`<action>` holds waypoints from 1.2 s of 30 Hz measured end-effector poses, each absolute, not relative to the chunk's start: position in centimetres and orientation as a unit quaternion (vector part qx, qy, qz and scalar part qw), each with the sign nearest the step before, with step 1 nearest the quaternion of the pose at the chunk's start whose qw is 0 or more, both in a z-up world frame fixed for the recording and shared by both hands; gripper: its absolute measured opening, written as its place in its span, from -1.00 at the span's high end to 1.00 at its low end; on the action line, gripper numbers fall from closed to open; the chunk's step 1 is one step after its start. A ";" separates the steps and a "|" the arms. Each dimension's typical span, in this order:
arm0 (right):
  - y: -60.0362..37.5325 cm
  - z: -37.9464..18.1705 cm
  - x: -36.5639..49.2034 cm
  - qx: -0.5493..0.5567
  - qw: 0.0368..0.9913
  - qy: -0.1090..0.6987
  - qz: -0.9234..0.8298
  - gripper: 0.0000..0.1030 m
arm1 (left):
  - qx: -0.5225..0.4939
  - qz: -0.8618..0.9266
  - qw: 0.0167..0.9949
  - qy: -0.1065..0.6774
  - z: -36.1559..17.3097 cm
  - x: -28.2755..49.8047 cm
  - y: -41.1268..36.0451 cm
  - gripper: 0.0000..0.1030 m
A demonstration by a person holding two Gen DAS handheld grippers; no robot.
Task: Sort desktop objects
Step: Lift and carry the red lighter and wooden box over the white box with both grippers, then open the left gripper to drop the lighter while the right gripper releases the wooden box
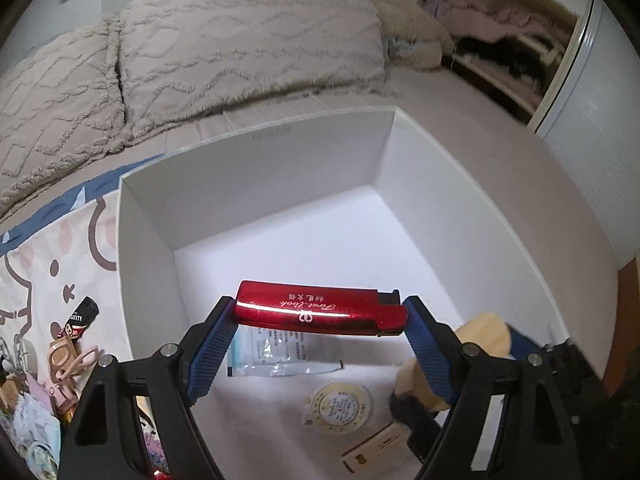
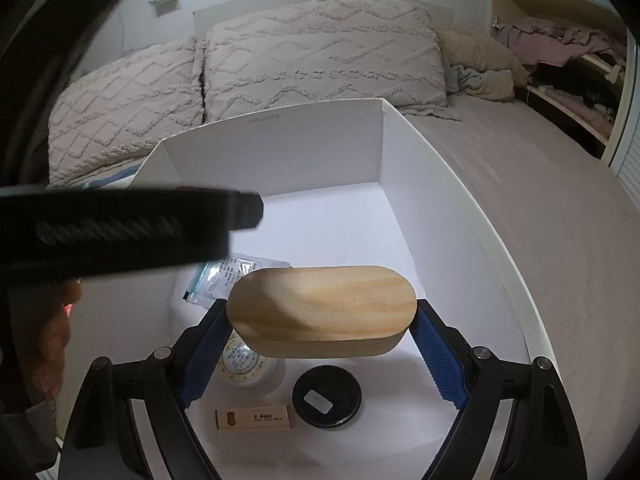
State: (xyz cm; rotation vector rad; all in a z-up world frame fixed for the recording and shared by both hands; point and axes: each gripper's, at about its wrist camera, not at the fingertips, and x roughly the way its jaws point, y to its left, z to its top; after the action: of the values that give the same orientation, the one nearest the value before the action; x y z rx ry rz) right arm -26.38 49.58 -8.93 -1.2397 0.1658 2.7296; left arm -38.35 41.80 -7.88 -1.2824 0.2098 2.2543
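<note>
My left gripper is shut on a red lighter, held crosswise above the inside of a white box. My right gripper is shut on an oval wooden block, also over the white box. The wooden block shows at the lower right of the left wrist view. On the box floor lie a clear sachet, a round yellow-rimmed disc, a small wooden stamp and a black round lid. The left gripper's dark body crosses the right wrist view, blurred.
The box sits on a bed with grey textured pillows behind it. Left of the box, on a cartoon-printed cloth, lie a black tube, pink eyelash curler and other small items. An open closet is at the far right.
</note>
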 end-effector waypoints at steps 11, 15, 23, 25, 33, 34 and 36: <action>49.4 -8.9 -26.6 -0.419 0.083 0.049 0.903 -0.73 | -0.516 0.812 0.256 0.092 -9.5 -39.2 42.8 -0.62; 49.4 -9.2 -26.7 -0.426 0.088 0.043 0.899 -0.73 | -0.519 0.811 0.252 0.095 -9.6 -39.1 42.9 -0.62; 49.7 -9.2 -26.7 -0.425 0.083 0.045 0.900 -0.74 | -0.498 0.828 0.242 0.091 -8.7 -39.0 42.3 -0.80; 49.7 -9.3 -26.7 -0.424 0.081 0.045 0.901 -0.74 | -0.494 0.831 0.241 0.090 -8.6 -38.9 42.1 -0.80; 49.7 -9.2 -26.5 -0.422 0.077 0.050 0.902 -0.74 | -0.492 0.834 0.227 0.102 -8.7 -38.6 41.3 -0.80; 49.7 -9.2 -26.5 -0.422 0.077 0.050 0.902 -0.74 | -0.492 0.835 0.227 0.101 -8.6 -38.6 41.2 -0.80; 49.6 -9.3 -26.5 -0.421 0.077 0.050 0.902 -0.74 | -0.491 0.835 0.228 0.102 -8.6 -38.4 41.2 -0.80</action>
State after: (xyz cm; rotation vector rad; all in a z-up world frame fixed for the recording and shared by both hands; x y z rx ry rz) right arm -26.48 49.65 -9.27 -1.2618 0.1500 2.7044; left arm -38.43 41.15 -8.59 -1.3523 0.2796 2.2983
